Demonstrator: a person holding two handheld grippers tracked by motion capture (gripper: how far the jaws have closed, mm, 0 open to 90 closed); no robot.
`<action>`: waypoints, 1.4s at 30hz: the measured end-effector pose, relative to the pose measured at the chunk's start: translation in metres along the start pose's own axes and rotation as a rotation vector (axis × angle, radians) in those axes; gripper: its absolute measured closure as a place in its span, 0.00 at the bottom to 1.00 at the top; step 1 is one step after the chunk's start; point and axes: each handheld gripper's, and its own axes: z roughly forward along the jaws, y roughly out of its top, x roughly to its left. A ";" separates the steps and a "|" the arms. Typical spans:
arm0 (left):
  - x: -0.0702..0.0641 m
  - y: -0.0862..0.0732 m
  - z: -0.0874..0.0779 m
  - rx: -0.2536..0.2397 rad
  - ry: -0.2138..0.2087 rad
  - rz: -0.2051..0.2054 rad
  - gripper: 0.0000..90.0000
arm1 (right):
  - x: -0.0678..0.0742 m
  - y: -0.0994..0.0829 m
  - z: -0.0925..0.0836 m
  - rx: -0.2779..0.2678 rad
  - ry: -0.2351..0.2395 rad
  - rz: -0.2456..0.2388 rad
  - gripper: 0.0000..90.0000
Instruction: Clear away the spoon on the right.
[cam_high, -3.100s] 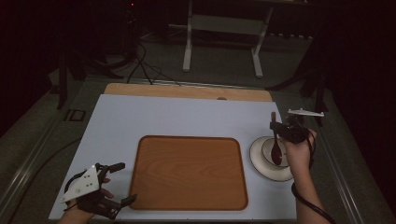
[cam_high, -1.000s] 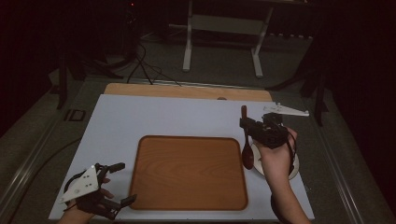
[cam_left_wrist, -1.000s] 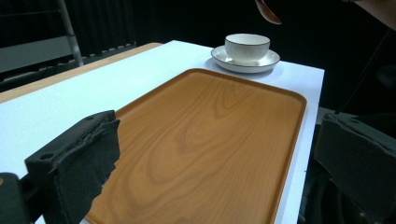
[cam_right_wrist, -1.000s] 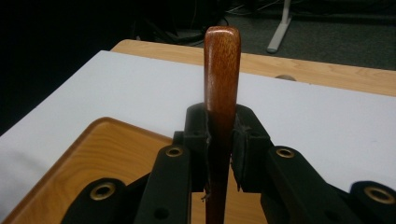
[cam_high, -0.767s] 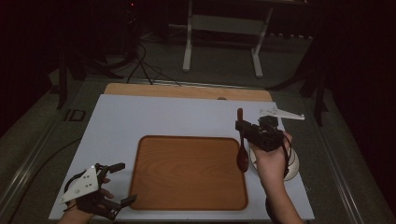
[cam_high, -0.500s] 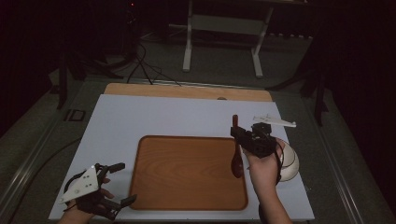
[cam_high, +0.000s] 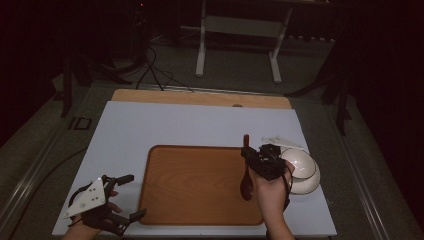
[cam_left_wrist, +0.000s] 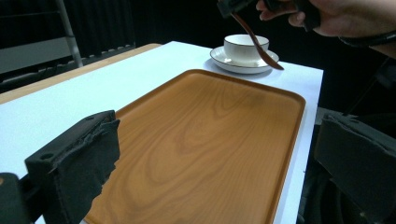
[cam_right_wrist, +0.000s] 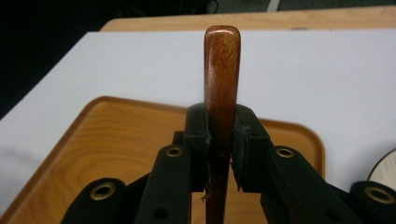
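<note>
My right gripper (cam_high: 256, 160) is shut on a dark wooden spoon (cam_high: 245, 172), which hangs over the right part of the wooden tray (cam_high: 195, 185). The spoon's bowl points toward me and its handle points away. In the right gripper view the handle (cam_right_wrist: 222, 70) stands up between the pressed pads of that gripper (cam_right_wrist: 223, 140). The left gripper view has the spoon (cam_left_wrist: 258, 41) slanting down just above the tray (cam_left_wrist: 210, 135). My left gripper (cam_high: 134, 196) rests open at the table's near left corner with nothing in it.
A white cup (cam_high: 299, 162) on a saucer (cam_high: 311, 184) stands right of the tray, close behind my right hand. The white table top (cam_high: 190, 125) stretches beyond the tray, with a wooden strip (cam_high: 200, 97) along its far edge.
My right hand has carried the spoon leftward and down, from over the cup and saucer to above the tray's right side. The left gripper has stayed still.
</note>
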 end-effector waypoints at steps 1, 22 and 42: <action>0.000 0.000 0.000 0.000 0.000 0.000 0.01 | 0.001 -0.002 0.001 0.001 -0.014 -0.011 0.86; 0.000 0.000 0.001 0.003 -0.002 0.002 0.01 | 0.004 -0.052 0.041 0.077 -0.079 0.060 0.86; 0.001 -0.001 0.001 0.005 -0.008 0.003 0.01 | -0.006 -0.075 0.080 0.138 -0.147 0.152 0.86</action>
